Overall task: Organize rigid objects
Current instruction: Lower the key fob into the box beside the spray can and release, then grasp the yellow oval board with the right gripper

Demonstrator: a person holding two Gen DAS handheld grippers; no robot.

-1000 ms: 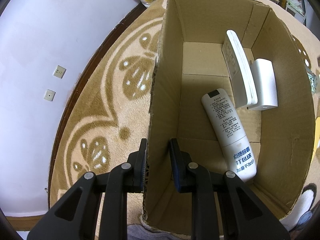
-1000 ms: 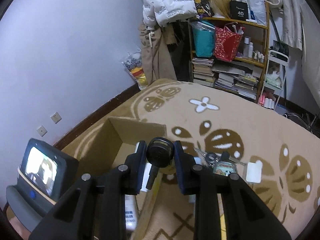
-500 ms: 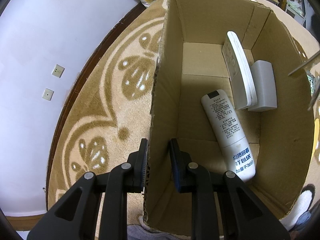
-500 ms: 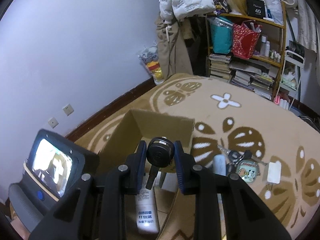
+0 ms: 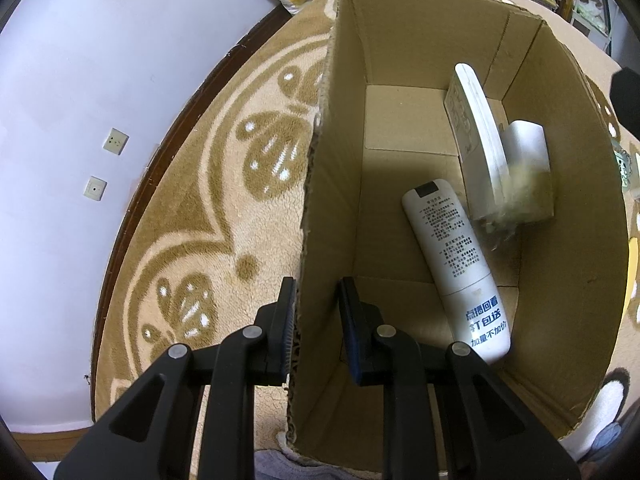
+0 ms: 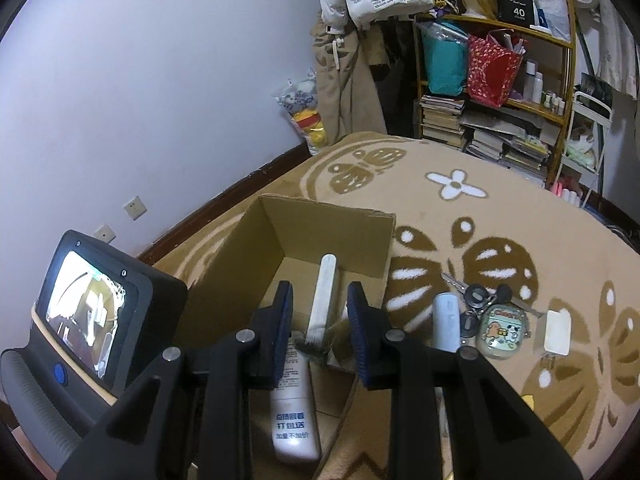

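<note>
A cardboard box (image 5: 592, 208) stands open on the carpet. My left gripper (image 5: 316, 292) straddles its near left wall and is shut on it. Inside lie a white remote (image 5: 452, 264), a flat white device (image 5: 476, 136) on edge and a white block (image 5: 528, 144). A blurred key (image 5: 516, 204) is falling over the block. My right gripper (image 6: 320, 304) hovers open above the box (image 6: 328, 220), with the dark blurred key (image 6: 316, 344) below its fingers. The remote (image 6: 294, 412) shows underneath.
On the carpet right of the box lie a white cylinder (image 6: 447, 322), a bunch of keys (image 6: 480, 296), a green cartoon case (image 6: 505, 332) and a white charger (image 6: 557, 332). A cluttered shelf (image 6: 500, 92) and hanging coats (image 6: 348, 80) stand at the back wall.
My right gripper moved over the box and opened, letting go of the black key, which now drops into the box. The left gripper has kept its hold on the wall.
</note>
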